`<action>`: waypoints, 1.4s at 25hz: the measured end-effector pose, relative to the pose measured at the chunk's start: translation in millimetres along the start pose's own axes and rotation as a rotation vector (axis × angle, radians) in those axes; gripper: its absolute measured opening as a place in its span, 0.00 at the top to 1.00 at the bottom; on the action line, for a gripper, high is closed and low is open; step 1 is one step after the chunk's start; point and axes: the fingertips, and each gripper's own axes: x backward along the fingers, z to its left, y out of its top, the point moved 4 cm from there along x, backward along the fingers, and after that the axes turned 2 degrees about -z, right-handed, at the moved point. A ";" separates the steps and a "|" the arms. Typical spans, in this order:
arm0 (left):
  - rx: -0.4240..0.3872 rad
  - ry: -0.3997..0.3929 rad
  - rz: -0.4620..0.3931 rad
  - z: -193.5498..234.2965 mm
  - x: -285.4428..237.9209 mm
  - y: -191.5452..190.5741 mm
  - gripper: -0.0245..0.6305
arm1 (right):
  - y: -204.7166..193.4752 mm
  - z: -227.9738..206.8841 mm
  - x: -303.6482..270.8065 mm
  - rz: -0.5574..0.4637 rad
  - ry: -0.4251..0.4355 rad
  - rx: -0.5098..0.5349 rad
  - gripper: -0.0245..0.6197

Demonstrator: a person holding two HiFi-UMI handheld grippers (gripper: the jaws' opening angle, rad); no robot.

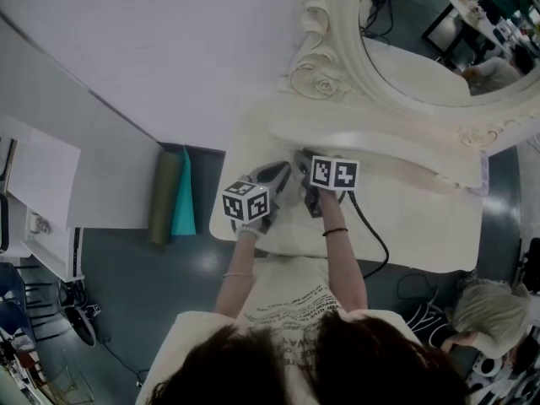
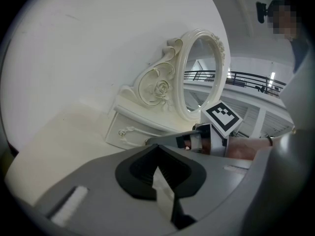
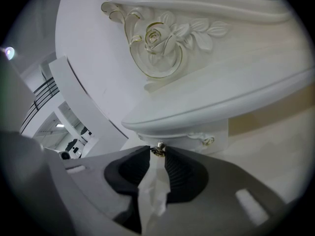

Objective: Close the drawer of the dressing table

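Knob [image 3: 158, 148] betw. tongs [image 3: 158, 151]: right gripper view only

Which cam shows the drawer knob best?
Right gripper view: the small shiny metal drawer knob sits sharp and central between the jaw tips of the right gripper. Head view and left gripper view don't show it; the right gripper covers it there.
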 end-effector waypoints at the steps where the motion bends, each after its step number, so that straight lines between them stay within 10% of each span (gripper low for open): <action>1: 0.000 0.001 0.000 0.7 -0.1 0.3 0.96 | 0.5 -0.2 -0.5 0.000 -0.001 0.000 0.80; 35: 0.000 -0.009 -0.033 -2.0 0.6 12.3 0.96 | -3.5 -3.2 7.3 0.032 0.065 -0.009 0.79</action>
